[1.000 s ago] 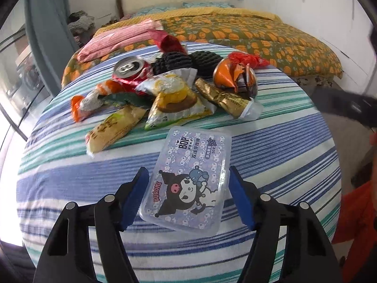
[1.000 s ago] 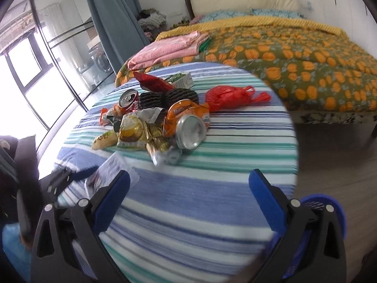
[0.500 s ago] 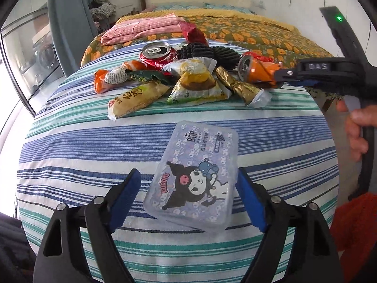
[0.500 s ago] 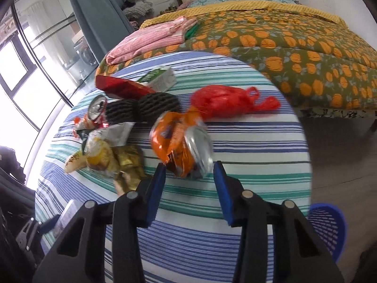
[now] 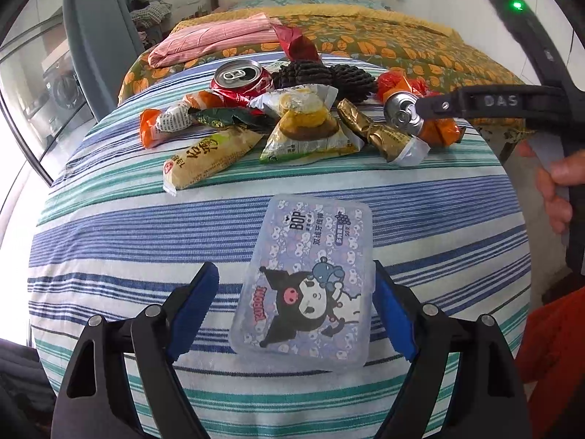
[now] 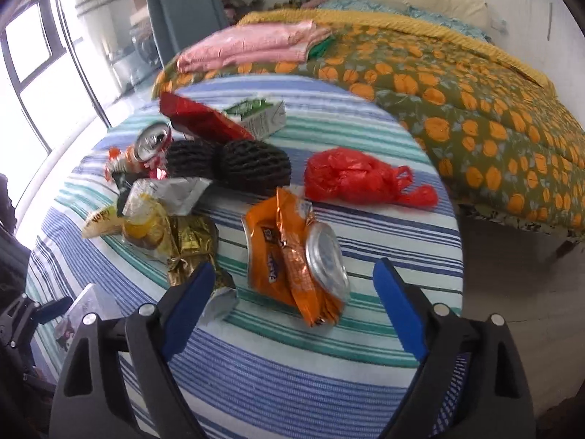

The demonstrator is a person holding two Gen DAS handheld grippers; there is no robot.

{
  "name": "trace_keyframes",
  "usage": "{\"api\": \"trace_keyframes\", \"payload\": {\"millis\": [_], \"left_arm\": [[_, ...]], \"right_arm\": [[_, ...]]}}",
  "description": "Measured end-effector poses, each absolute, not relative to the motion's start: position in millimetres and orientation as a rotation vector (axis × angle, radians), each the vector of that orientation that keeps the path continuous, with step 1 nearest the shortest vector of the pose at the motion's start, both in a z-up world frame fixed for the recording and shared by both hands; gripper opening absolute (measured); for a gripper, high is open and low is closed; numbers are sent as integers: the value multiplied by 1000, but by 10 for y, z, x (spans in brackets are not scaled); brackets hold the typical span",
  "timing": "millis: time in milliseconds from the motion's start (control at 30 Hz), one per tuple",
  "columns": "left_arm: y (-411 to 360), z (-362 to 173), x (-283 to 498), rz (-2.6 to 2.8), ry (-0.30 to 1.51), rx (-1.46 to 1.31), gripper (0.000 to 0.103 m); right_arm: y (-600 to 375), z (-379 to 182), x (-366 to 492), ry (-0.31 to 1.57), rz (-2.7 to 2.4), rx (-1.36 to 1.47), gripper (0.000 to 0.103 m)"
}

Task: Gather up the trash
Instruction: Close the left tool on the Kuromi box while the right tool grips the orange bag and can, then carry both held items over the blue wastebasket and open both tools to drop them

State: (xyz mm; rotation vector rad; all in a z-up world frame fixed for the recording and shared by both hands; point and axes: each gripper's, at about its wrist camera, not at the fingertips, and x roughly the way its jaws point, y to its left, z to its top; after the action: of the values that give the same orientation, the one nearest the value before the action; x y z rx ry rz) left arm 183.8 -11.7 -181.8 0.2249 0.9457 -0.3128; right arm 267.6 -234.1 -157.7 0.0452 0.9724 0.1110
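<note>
Right claw (image 6: 292, 292) opening wide around the crushed orange metal can (image 6: 292, 252). Left claw (image 5: 296, 307) spread beside the flat purple cartoon plastic box (image 5: 307, 285). Squeeze gently, lift straight off the striped desk (image 6: 256, 366).

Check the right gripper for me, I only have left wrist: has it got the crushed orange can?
Observer: No. The right gripper straddles the orange can with its jaws opening. Neither pad touches the can, which lies on the tablecloth.
Operator: Any bin in sight?
Observer: Yes, a blue basket on the floor just past the table edge, partly hidden by that gripper's finger at the picture's lower right.
</note>
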Motion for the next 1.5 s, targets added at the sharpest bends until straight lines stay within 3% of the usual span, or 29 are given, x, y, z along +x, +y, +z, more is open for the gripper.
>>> {"api": "trace_keyframes", "payload": {"millis": [100, 167, 233, 267, 633, 967, 1200, 1500], "left_arm": [[-146, -1821, 1897, -313, 958, 236, 79], [-164, -1844, 1928, -317, 979, 243, 73], [-185, -1866, 1940, -328, 998, 248, 62], [-188, -1866, 1934, -325, 998, 253, 62], [-307, -1573, 1685, -400, 934, 142, 61], [-1688, -1252, 1209, -684, 907, 118, 61], [-2825, -1615, 967, -786, 972, 190, 61], [-3584, -2369, 1048, -749, 1058, 243, 62]], "right_arm": [[-2276, -1608, 2778, 992, 123, 28, 84], [-2276, -1631, 2852, 1010, 124, 30, 61], [-2332, -1676, 2906, 1047, 131, 70, 49], [-2378, -1678, 2902, 1054, 141, 102, 47], [-2953, -1338, 2201, 953, 186, 270, 46], [-4188, -1543, 1248, 959, 23, 355, 46], [-4950, -2101, 914, 1020, -98, 503, 46], [-5514, -2567, 766, 1042, -145, 685, 47]]}}
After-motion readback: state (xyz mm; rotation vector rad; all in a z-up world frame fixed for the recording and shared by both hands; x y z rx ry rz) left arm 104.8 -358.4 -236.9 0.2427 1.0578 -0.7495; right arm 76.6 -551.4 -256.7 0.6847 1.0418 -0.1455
